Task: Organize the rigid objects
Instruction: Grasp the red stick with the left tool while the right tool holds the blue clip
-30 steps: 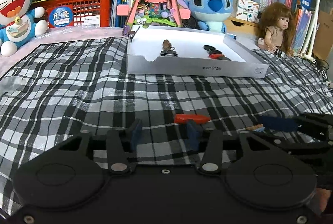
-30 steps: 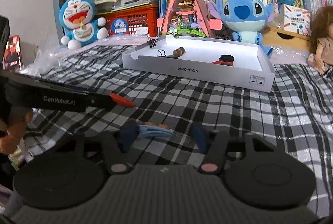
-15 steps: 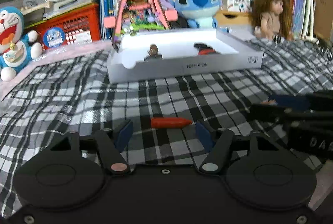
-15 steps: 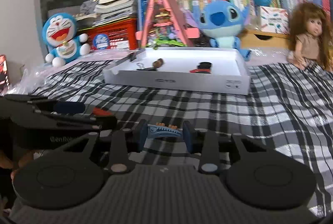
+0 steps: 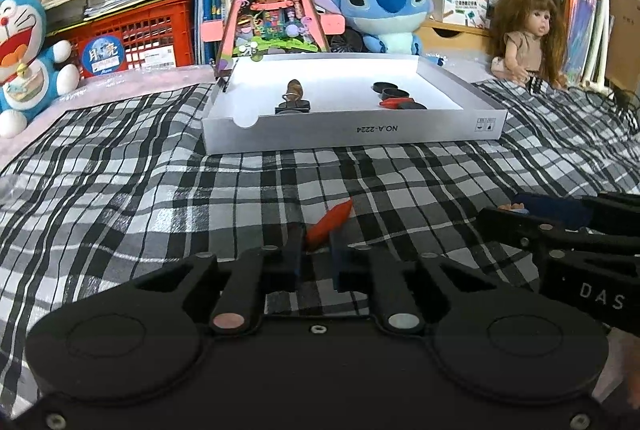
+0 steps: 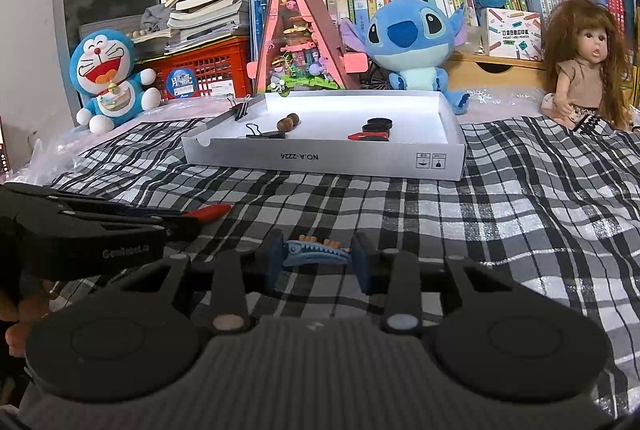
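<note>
Several items already lie in the white tray; left hand-held gripper has just clamped the red clip, right hand-held gripper grips the blue hair clip, both still to go in

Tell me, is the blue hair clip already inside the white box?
No, the blue hair clip sits between the right gripper fingers above the checked cloth, well short of the white box.

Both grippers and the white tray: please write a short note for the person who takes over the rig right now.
Left gripper: jaws just closed, shut on the red clip, which points up and forward.
Right gripper: shut on the blue toothed hair clip, low over the plaid cloth.
White tray ahead, beyond both.
Done: a binder clip, brown beads, black discs and a red piece lie in the tray.
Left: carry both clips into the tray and release.
</note>
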{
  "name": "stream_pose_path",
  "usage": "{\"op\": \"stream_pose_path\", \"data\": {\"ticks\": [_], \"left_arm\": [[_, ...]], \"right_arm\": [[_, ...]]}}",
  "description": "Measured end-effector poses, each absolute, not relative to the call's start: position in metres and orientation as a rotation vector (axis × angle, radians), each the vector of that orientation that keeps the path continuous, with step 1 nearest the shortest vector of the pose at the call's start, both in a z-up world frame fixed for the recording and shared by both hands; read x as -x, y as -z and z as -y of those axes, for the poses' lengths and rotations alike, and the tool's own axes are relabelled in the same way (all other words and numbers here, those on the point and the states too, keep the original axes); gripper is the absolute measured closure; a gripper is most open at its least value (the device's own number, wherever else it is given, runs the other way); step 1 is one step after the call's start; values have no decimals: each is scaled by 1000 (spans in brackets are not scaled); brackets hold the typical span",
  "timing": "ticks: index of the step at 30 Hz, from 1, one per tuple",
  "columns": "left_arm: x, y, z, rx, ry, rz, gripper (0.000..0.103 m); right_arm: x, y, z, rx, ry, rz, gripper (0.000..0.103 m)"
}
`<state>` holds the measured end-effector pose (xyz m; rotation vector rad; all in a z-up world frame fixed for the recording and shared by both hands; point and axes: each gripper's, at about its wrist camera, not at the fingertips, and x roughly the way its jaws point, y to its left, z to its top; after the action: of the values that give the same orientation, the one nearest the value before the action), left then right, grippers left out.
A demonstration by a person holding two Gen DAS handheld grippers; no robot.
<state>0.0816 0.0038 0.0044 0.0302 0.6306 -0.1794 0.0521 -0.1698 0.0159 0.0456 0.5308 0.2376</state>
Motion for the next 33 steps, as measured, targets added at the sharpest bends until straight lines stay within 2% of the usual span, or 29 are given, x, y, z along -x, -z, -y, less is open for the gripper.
{"op": "stream_pose_path", "data": {"ticks": [2,5,14,16,18,20,33], "left_arm": [[-79,-4,-7,-33,176,-630,84],[-77,-3,-13,-55,154,-626,72],[-89,-4,-31,-29,72,-632,70],[-85,-5,-29,-25,92,-627,63],[-80,-7,-25,-15,103,-619,48],[-75,-8,-20,1,97,-607,43],[-45,-14,-8,1,213,-589,41]], "right_arm": [[-53,-16,170,-47,-236,-533,60],[-54,-15,171,-52,-234,-540,60],[-54,-15,171,-46,-229,-535,60],[-53,-16,172,-41,-228,-533,60],[-54,-15,172,-41,-226,-532,60],[-54,-15,172,-41,-220,-532,60],[-52,-15,181,-59,-189,-524,59]]}}
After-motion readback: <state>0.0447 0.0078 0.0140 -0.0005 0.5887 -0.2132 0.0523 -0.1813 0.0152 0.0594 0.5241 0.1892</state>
